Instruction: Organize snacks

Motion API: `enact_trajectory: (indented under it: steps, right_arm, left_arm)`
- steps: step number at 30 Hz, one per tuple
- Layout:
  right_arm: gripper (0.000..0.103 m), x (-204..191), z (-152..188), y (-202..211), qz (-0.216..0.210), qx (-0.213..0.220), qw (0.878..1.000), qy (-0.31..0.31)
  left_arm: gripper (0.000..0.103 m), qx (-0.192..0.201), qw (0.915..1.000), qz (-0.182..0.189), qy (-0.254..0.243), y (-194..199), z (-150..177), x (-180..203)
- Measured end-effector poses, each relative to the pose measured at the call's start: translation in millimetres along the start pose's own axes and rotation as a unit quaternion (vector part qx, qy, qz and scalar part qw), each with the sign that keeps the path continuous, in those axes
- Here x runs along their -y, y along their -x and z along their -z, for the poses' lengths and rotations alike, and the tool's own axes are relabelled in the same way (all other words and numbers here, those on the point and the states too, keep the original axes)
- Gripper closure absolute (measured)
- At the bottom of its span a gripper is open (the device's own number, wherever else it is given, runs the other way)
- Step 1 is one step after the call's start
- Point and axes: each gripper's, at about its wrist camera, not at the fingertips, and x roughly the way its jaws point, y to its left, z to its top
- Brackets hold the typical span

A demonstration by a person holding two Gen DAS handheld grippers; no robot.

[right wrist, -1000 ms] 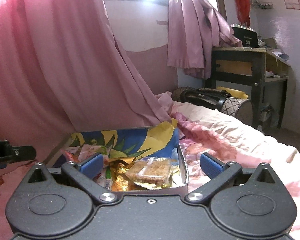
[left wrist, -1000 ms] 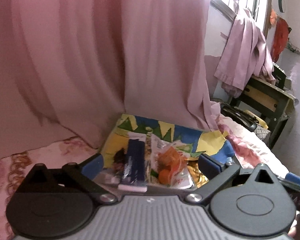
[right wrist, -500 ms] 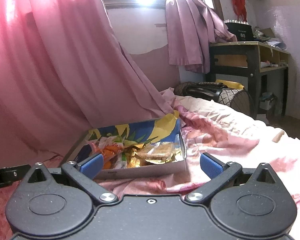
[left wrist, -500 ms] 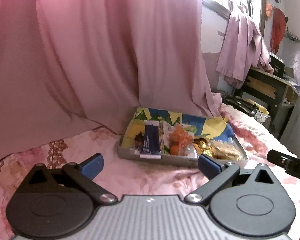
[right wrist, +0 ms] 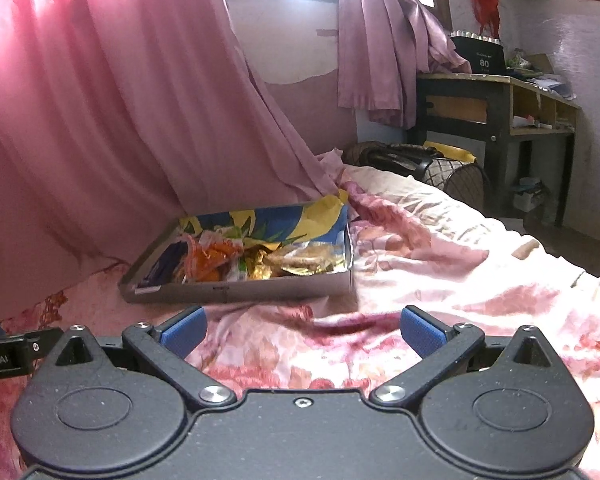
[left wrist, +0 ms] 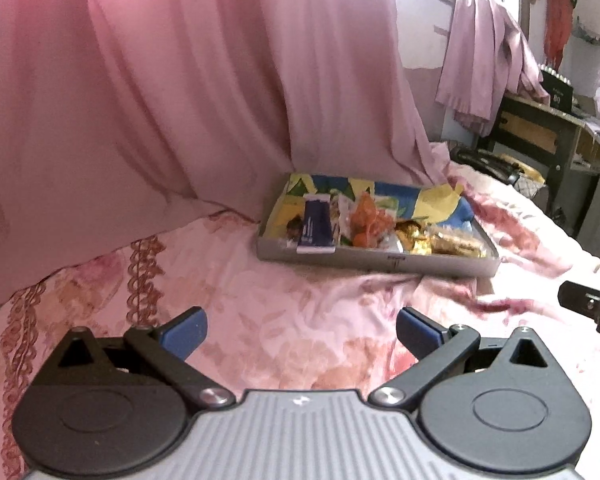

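A shallow grey box (left wrist: 380, 259) with a blue and yellow lining lies on the pink floral bedspread (left wrist: 284, 320). It holds a dark blue bar (left wrist: 315, 227), an orange snack bag (left wrist: 367, 222), gold-wrapped sweets (left wrist: 414, 236) and a clear pack of brown bars (left wrist: 460, 243). The box (right wrist: 260, 289) also shows in the right wrist view with the orange bag (right wrist: 210, 260) and gold sweets (right wrist: 260, 266). My left gripper (left wrist: 300, 334) is open and empty, well short of the box. My right gripper (right wrist: 302, 334) is open and empty, also short of it.
A pink curtain (left wrist: 180, 100) hangs behind the box. A dark wooden desk (right wrist: 496, 108) stands at the right with a black bag (right wrist: 404, 158) on the floor beside it. Purple clothes (right wrist: 380, 48) hang by the window. The right gripper's body (left wrist: 588, 306) shows at the right edge.
Both grippers have pulled back from the box, which now sits farther away in both views. Both stay open and empty. The snacks in the box have not moved.
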Motion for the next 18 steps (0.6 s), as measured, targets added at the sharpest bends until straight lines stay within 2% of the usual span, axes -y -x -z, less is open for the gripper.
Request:
enact_trajectory:
  steps: [11, 18]
  right_arm:
    - [0.001, -4.0, 16.1, 24.0, -0.012, -0.018, 1.0, 0.016]
    - [0.001, -8.5, 24.4, 23.0, -0.017, -0.029, 0.999, 0.024]
  left_arm:
    - [0.0, -0.01, 0.9995, -0.021, -0.019, 21.5, 19.2, 7.2]
    - [0.0, -0.012, 0.9994, -0.019, -0.025, 25.9, 24.6, 10.8]
